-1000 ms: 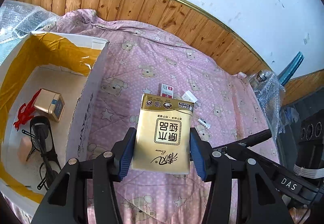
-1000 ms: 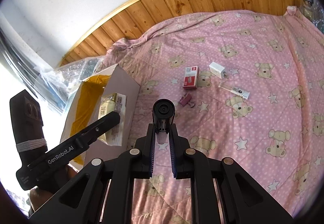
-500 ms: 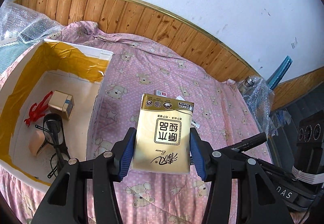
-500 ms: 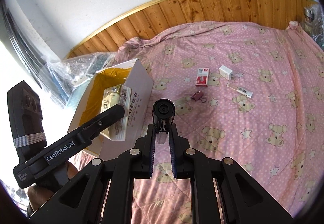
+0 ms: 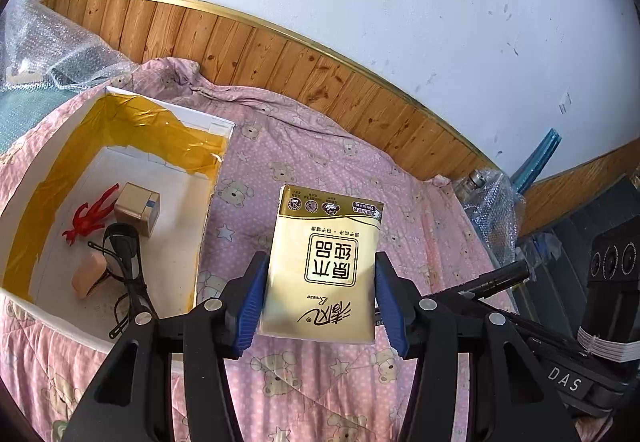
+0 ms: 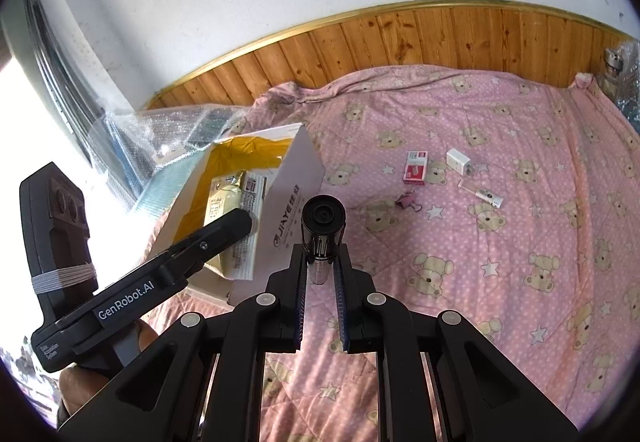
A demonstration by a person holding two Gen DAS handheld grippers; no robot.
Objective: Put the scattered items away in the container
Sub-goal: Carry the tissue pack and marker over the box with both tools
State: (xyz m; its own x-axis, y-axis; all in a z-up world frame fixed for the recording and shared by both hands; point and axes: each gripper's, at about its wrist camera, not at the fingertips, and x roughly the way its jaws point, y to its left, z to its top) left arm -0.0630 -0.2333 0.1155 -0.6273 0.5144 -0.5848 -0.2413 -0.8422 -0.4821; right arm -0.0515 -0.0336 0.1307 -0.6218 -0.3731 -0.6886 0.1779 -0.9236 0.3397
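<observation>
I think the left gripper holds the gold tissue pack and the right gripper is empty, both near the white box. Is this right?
Not quite. The right gripper is not empty: in the right wrist view its jaws are shut on a small black flashlight. The left gripper does hold the gold tissue pack, near the white box.

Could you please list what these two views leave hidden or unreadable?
- Left wrist view: the gold tissue pack hides the bedspread behind it, so the loose items there are unseen.
- Right wrist view: the cardboard box wall and the left gripper hide most of its contents.
- Right wrist view: the small tube label is too small to read.
</observation>
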